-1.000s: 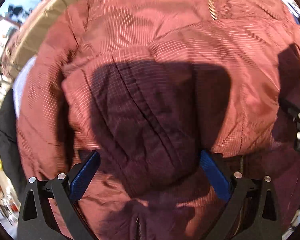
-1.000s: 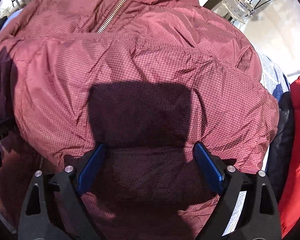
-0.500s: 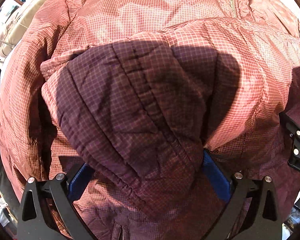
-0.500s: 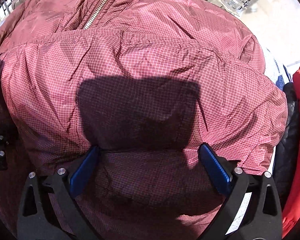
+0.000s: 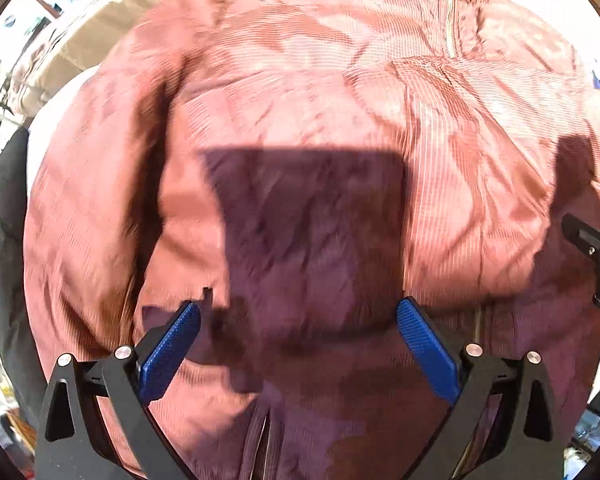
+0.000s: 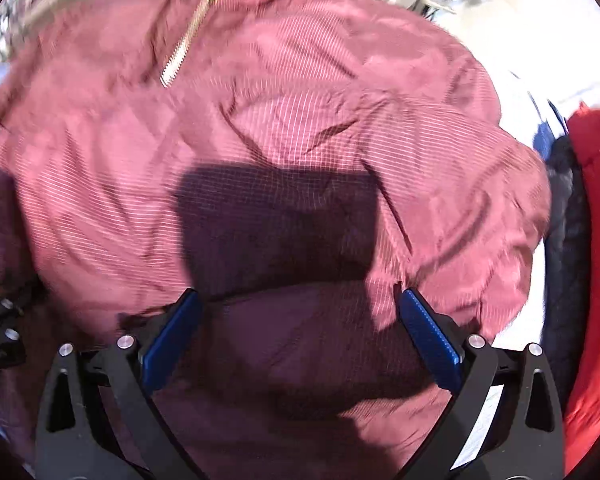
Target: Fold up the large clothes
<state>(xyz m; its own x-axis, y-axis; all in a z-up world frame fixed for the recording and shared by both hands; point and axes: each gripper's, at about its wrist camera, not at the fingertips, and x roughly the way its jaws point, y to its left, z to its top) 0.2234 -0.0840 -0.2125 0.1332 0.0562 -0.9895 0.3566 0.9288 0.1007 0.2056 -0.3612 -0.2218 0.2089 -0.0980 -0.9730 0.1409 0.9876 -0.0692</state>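
Observation:
A puffy maroon jacket with a fine grid weave and a gold zipper fills both views; it lies bunched, with folded-over layers. My left gripper hovers just above it, blue pads spread wide, nothing between them. My right gripper is likewise open over the jacket's right side, its pads apart above a dark shadowed fold. Part of the right gripper's black frame shows at the right edge of the left wrist view. Both views are motion-blurred.
A black garment lies left of the jacket and a beige one behind it. On the right side lie a red garment, a dark navy one and a white surface.
Both grippers have pulled back and up from the jacket. The folded sleeve flap that bulged between the left pads now lies flatter, and the zipper has come back into the left view.

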